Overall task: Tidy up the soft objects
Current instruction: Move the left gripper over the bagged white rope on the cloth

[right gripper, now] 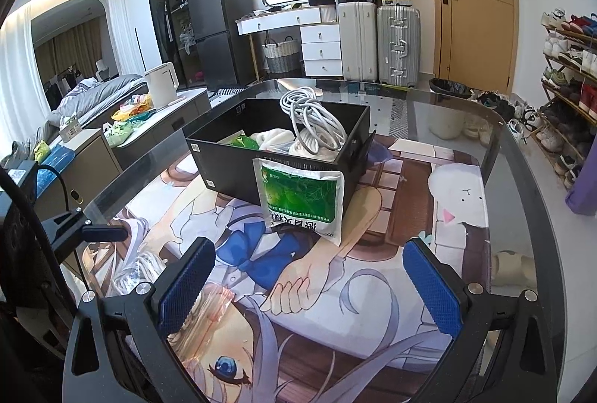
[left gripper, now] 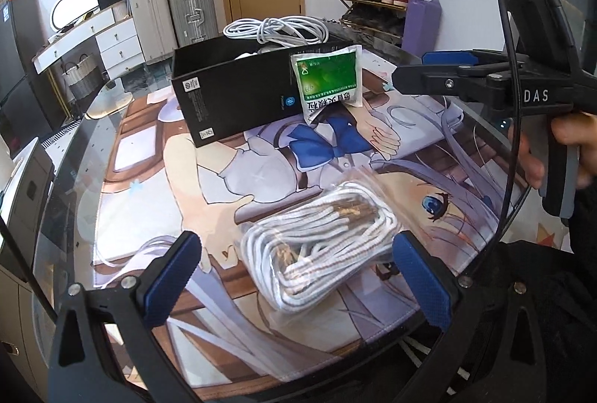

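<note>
A black open box point(left gripper: 231, 97) point(right gripper: 224, 164) stands on the printed mat point(left gripper: 156, 216) point(right gripper: 354, 291), holding a coiled white cable point(left gripper: 276, 30) point(right gripper: 313, 119) and soft items. A green and white pouch point(left gripper: 328, 82) point(right gripper: 298, 197) leans against the box's near wall. A clear bag of white cords point(left gripper: 321, 246) point(right gripper: 138, 272) lies on the mat between the pads of my open left gripper point(left gripper: 298, 283). My right gripper point(right gripper: 309, 287) is open and empty, a short way in front of the pouch; it also shows in the left wrist view point(left gripper: 429, 71).
The mat covers a glass table point(right gripper: 522, 149). Beyond the table stand suitcases point(right gripper: 377, 41), a white drawer unit point(right gripper: 321, 48), a shoe rack point(right gripper: 571, 86) and a low cabinet with a kettle point(right gripper: 160, 82).
</note>
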`<state>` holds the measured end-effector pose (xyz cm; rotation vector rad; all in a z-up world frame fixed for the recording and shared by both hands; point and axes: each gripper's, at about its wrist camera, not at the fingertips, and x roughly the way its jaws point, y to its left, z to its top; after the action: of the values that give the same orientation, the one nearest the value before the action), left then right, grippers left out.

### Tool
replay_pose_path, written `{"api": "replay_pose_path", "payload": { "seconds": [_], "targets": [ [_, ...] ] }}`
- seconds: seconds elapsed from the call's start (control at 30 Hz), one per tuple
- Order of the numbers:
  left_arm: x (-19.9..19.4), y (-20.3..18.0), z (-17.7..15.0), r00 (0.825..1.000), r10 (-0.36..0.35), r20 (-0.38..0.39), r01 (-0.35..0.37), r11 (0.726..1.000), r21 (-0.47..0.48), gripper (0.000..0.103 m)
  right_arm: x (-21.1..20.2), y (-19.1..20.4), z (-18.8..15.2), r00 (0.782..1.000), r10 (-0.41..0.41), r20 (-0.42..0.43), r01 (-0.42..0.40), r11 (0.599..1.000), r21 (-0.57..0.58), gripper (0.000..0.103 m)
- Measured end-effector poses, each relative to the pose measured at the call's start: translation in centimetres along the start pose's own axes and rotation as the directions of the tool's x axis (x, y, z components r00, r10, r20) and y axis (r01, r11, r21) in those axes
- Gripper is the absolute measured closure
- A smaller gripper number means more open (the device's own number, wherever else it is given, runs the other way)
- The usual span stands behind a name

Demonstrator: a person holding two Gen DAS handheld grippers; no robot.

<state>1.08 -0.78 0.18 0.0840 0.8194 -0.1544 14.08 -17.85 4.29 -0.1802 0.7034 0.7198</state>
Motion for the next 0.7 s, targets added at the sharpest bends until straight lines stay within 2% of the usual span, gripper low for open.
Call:
{"api": "replay_pose_path", "payload": {
  "seconds": [0.33, 0.7],
  "targets": [
    [1.6, 1.3, 1.1, 0.999, 0.043, -0.022, -0.044, 0.998, -0.048, 0.000, 0.7, -0.3, -0.2, 1.000, 0.004, -0.014, -0.004, 1.000, 0.009, 0.001],
    [2.9, 2.2, 2.2, 0.998, 0.057, -0.037, -0.060, 0.995, -0.083, 0.000, 3.5, -0.5, 0.3, 0.997, 0.004, -0.073, 0.001, 0.998, 0.062, 0.001]
  ]
}}
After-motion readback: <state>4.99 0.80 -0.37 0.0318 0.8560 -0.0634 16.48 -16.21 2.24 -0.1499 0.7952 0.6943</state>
